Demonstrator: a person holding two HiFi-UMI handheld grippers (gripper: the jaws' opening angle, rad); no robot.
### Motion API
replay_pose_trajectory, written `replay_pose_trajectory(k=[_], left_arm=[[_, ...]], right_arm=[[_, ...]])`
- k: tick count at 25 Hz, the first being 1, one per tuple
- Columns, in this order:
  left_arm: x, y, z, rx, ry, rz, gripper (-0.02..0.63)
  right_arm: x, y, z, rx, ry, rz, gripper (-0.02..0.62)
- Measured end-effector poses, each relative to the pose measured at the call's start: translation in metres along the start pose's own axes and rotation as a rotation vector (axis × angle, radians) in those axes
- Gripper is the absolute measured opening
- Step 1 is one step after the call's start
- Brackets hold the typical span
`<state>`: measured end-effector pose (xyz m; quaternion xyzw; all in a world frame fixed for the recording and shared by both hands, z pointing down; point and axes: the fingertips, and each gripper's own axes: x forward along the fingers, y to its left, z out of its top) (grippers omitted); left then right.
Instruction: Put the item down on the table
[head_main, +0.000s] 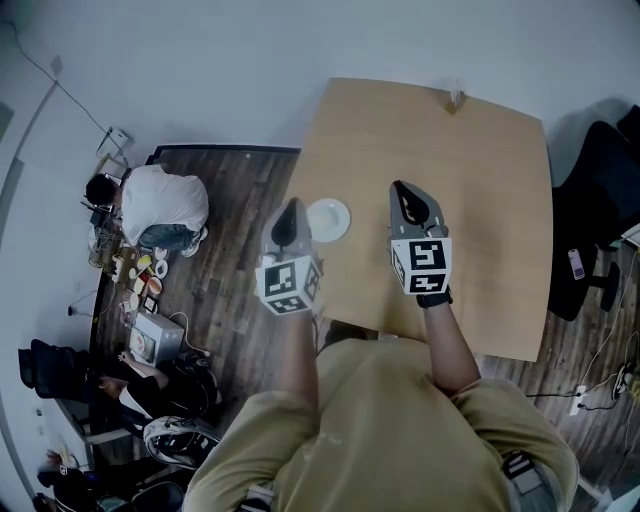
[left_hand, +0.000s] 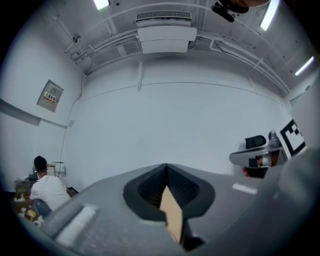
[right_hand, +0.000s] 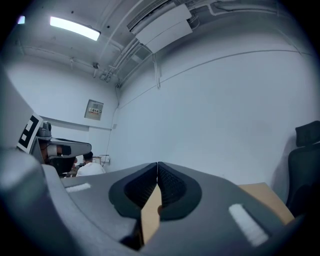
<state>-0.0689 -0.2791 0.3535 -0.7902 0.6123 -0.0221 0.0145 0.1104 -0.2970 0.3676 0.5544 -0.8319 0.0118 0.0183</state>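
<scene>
A small white round dish (head_main: 328, 219) lies on the wooden table (head_main: 480, 200) near its left edge. My left gripper (head_main: 291, 205) hovers just left of the dish, at the table's edge, with its jaws shut and nothing between them. My right gripper (head_main: 401, 187) is over the table to the right of the dish, also shut and empty. In the left gripper view the jaws (left_hand: 166, 166) meet at the tip and point at a bare wall. The right gripper view shows its jaws (right_hand: 158, 164) closed too, aimed level at the wall.
A person in a white shirt (head_main: 162, 204) crouches on the dark floor at left among clutter (head_main: 140, 275). A black chair (head_main: 600, 190) stands right of the table. A small pale object (head_main: 456, 98) sits at the table's far edge.
</scene>
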Motion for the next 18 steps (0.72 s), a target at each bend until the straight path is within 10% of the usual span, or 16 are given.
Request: replay_pose_trajectory(k=[18], left_arm=[[0.012,-0.004,-0.030,0.054,0.124,-0.020,0.003]], right_arm=[[0.004,-0.027,-0.006,0.029,-0.007,-0.030,0.009]])
